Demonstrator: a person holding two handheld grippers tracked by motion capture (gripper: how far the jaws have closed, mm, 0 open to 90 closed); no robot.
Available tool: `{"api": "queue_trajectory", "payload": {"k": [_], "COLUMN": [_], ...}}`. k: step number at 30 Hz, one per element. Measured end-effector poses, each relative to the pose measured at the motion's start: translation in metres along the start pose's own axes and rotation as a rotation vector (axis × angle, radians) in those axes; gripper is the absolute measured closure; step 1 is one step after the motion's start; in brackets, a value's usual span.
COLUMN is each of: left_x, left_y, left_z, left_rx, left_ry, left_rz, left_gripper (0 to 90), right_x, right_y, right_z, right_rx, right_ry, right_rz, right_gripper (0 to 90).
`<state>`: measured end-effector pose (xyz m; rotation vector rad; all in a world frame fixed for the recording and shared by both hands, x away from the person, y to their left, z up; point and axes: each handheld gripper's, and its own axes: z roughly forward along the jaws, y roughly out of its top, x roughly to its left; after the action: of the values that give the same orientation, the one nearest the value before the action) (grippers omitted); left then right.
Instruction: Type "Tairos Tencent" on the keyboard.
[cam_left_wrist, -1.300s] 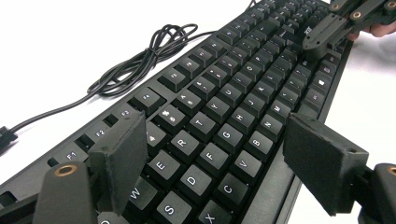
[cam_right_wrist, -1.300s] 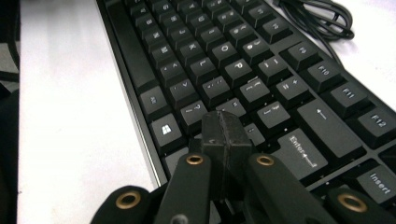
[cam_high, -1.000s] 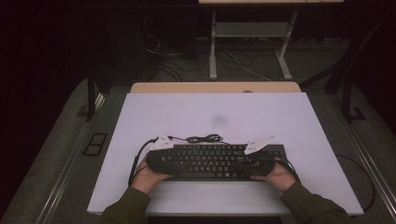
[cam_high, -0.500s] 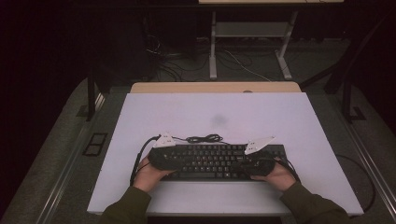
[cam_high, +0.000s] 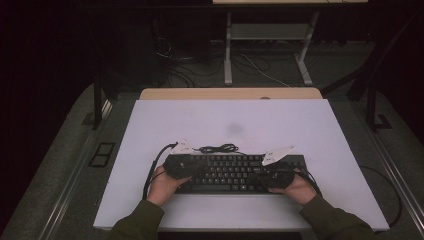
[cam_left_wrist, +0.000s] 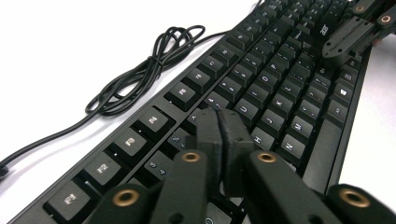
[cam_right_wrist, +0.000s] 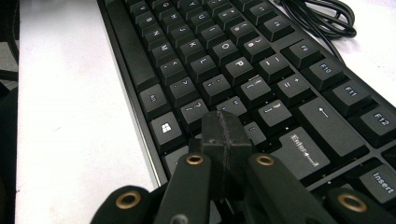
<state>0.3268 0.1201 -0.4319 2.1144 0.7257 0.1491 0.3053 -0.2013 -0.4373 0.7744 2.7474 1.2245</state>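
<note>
A black keyboard (cam_high: 235, 172) lies across the near part of the white table (cam_high: 230, 120), its black cable (cam_high: 217, 148) coiled just behind it. My left gripper (cam_high: 194, 171) rests over the keyboard's left end. Its jaws have just been closing and now stand shut (cam_left_wrist: 219, 126) above the keys with nothing between them. My right gripper (cam_high: 264, 178) sits over the right half of the keyboard (cam_right_wrist: 224, 60). It is also shut (cam_right_wrist: 224, 128) and empty, low over the keys beside Enter. The right gripper (cam_left_wrist: 355, 32) appears far off in the left gripper view.
The coiled cable (cam_left_wrist: 144, 70) lies on the bare white surface behind the function keys and also runs past the top right (cam_right_wrist: 322, 18). A wooden strip (cam_high: 230, 93) borders the table's far edge. Desk legs and cables stand on the dark floor (cam_high: 265, 60) beyond.
The left gripper has edged slightly inward over the keyboard's left end and its jaws look drawn together. The right hand keeps its place.
</note>
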Motion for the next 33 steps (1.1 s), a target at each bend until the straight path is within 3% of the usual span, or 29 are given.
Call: {"api": "queue_trajectory", "payload": {"k": [20, 30, 33], "left_x": [-0.0027, -0.0032, -0.0030], "left_y": [0.0013, 0.0017, 0.0025], "left_z": [0.0096, 0.0086, 0.0064], "left_rx": [0.062, 0.058, 0.037], "left_ry": [0.010, 0.009, 0.002], "left_rz": [0.038, 0.036, 0.029], "left_gripper": [89.2, 89.2, 89.1], "right_x": [-0.0010, -0.0008, -0.0008], "right_y": [-0.0005, -0.0005, -0.0005], "right_z": [-0.0009, -0.0009, -0.0009], "right_rx": [-0.001, 0.000, 0.000], "right_ry": [-0.004, -0.006, -0.006], "right_rz": [0.003, 0.001, 0.002], "right_gripper": [89.4, 89.5, 89.4]}}
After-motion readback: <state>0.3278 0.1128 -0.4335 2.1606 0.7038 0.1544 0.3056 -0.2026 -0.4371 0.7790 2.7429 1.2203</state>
